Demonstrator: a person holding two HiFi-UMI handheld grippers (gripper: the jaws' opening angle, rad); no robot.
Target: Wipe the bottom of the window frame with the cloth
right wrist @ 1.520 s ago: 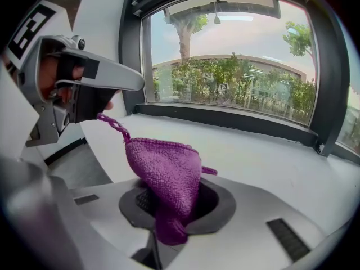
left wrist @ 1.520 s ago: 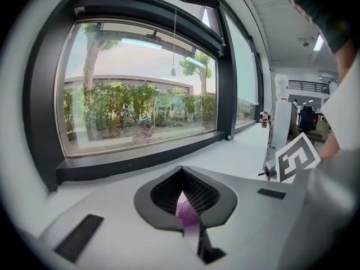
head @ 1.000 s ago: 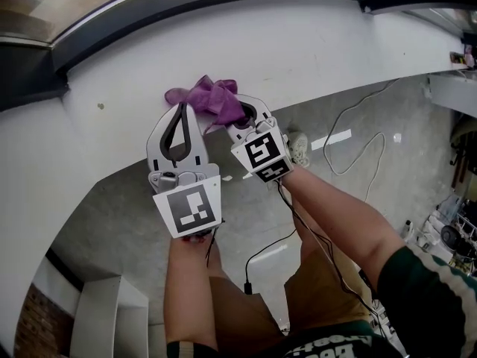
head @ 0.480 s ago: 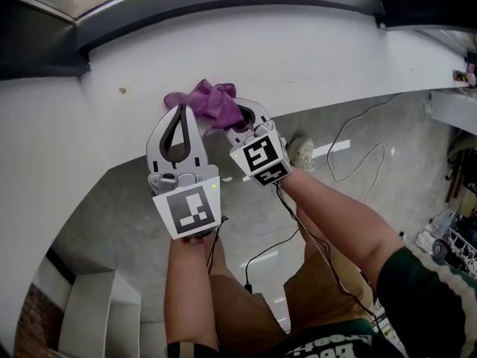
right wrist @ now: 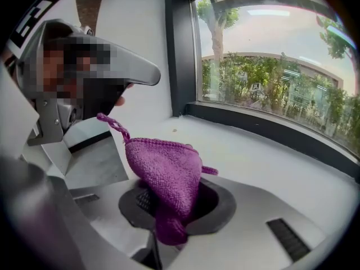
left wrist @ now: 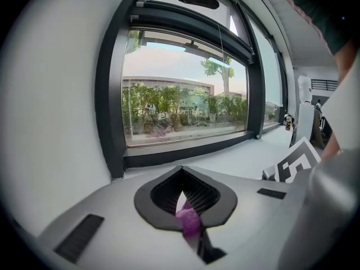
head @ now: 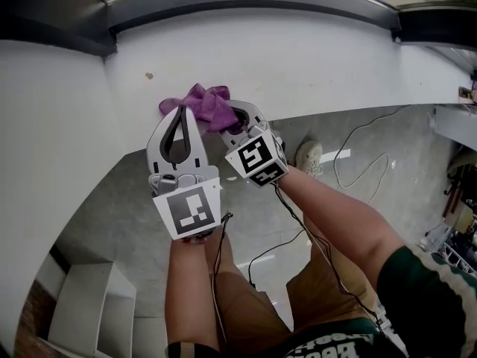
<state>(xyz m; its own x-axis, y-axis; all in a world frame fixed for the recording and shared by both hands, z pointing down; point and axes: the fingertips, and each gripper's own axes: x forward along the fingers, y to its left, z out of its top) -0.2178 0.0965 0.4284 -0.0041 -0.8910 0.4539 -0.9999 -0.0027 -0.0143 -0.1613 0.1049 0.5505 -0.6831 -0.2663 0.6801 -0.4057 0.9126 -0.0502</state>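
Gripping: R gripper (right wrist: 164,236) clamps purple cloth (right wrist: 166,170); L gripper (left wrist: 190,225) nips its corner.
Tip: press cloth flat, drag along window frame bottom (left wrist: 185,149).

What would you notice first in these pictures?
The bright purple knitted cloth, bunched over the white window sill. The right gripper pinches it, and the left gripper nips a bit too. Behind runs the dark window frame, with green trees outside.

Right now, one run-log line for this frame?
left claw: shut on cloth | right claw: shut on cloth | cloth: bunched, at white sill near edge | window frame bottom: cloth not touching it
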